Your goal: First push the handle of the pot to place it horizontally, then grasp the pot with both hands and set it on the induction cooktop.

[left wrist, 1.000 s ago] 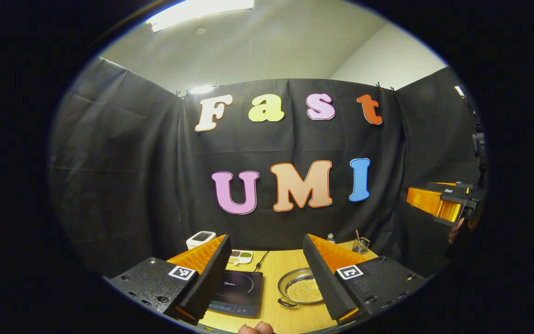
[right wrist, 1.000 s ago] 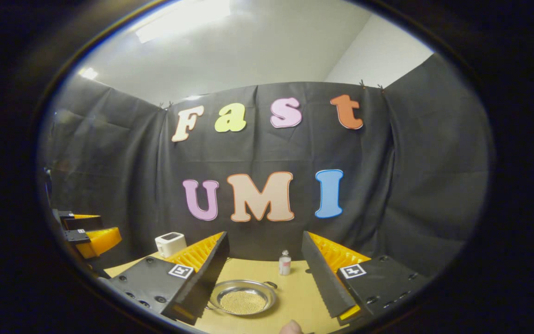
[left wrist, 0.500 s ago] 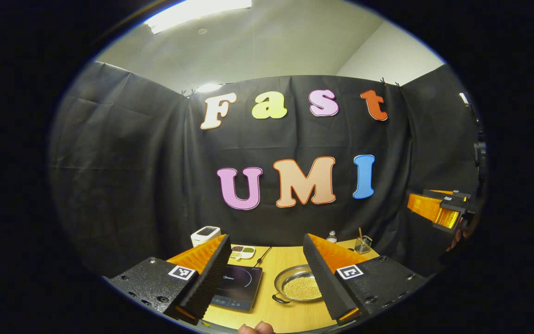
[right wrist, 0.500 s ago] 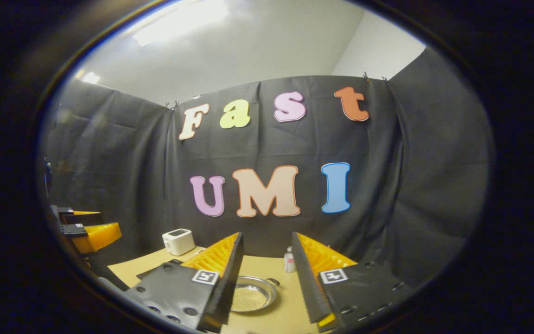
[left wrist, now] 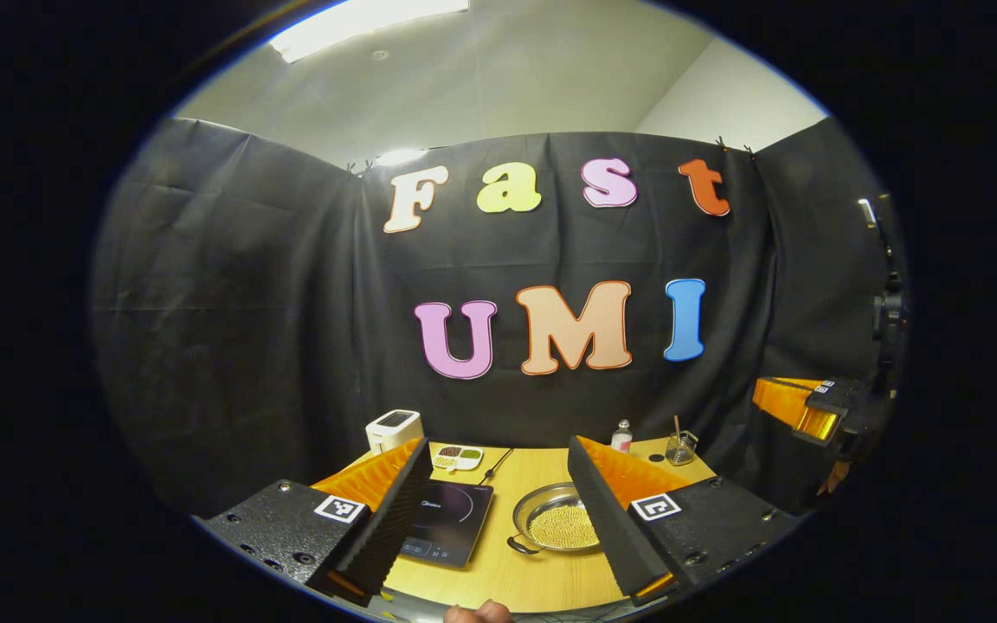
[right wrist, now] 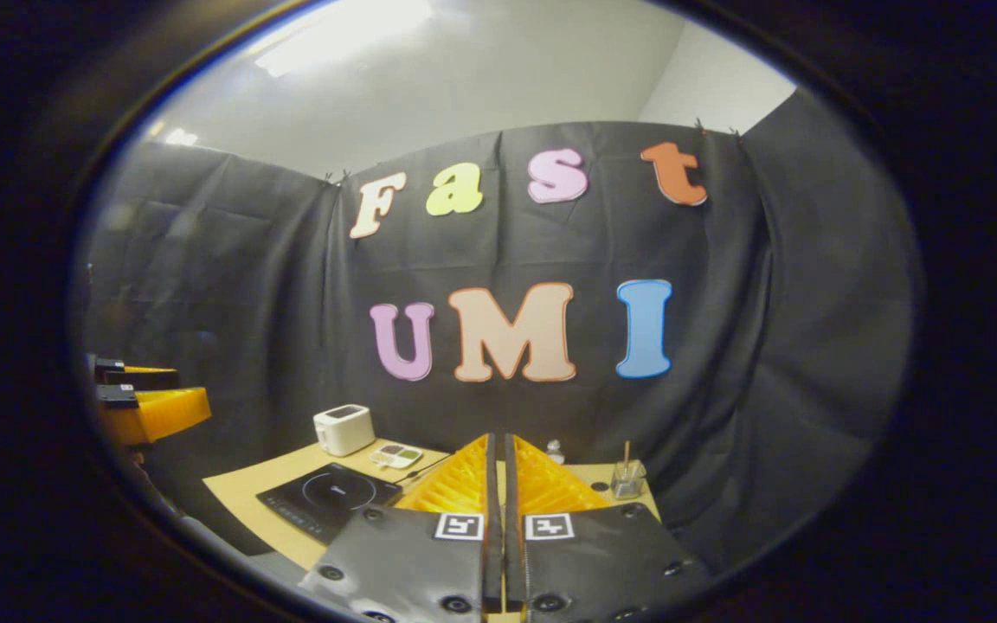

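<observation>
Light wood-toned surface (left wrist: 542, 575); glossy black induction cooktop (left wrist: 449, 522) with a faint ring pattern; silvery pot (left wrist: 554, 524) holding yellowish beads — white appliance (left wrist: 394, 428) behind.

From the left gripper view, the pot's (left wrist: 555, 521) right side hides behind the left gripper's (left wrist: 498, 519) finger, its handle too small to judge, while the far-off right gripper (left wrist: 797, 407) is cut off at the edge.

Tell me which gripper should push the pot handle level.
Right, probably. The right gripper has its fingers closed into one narrow tip, suited to pushing, while the left gripper is wide open. The pot sits beside the induction cooktop, untouched.
</observation>
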{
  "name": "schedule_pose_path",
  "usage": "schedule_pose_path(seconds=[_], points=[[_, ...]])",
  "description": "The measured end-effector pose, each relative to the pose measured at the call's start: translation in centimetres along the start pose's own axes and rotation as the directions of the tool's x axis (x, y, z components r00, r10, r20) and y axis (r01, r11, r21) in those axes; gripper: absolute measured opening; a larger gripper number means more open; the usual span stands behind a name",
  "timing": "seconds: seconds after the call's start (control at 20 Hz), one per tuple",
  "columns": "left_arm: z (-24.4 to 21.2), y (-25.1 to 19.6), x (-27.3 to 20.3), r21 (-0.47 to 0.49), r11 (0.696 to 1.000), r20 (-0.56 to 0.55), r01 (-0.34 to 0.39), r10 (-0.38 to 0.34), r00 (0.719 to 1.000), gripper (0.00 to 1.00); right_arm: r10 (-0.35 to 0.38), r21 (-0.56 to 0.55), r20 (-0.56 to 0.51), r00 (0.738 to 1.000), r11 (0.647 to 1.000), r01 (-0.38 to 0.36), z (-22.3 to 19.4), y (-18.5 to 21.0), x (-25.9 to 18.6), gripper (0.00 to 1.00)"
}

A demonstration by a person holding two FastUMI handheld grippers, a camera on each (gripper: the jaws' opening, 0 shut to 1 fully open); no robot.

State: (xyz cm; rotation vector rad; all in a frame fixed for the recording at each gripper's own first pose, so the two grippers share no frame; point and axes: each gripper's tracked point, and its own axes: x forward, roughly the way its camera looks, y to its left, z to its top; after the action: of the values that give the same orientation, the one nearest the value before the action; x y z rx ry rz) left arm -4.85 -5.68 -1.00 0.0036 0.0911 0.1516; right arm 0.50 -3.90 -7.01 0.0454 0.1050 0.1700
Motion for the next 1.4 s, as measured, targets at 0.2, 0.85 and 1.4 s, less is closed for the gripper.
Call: schedule_pose_path(seconds=[0.2,0.85,1.4], points=[[-0.5,1.8,0.3,-0.015,1.0,-0.008,-0.003,0.003,1.0,0.96,0.026,0.011,-0.052,0.998,1.0,-0.025,-2.0,1.7,0.9,0.01],[-3.6,13.2,7.9,0.054,0.987,0.008,0.149,-0.15,0.989,0.96,-0.103,-0.026,-0.322,0.941,0.995,0.1,-14.2,12.2,6.1,0.03],[-6.8,17.6,11.3,0.048,0.969,-0.039,0.241,-0.239,0.97,0.95,-0.164,-0.102,-0.546,0.821,0.986,0.129,-26.4,16.3,8.9,0.04]])
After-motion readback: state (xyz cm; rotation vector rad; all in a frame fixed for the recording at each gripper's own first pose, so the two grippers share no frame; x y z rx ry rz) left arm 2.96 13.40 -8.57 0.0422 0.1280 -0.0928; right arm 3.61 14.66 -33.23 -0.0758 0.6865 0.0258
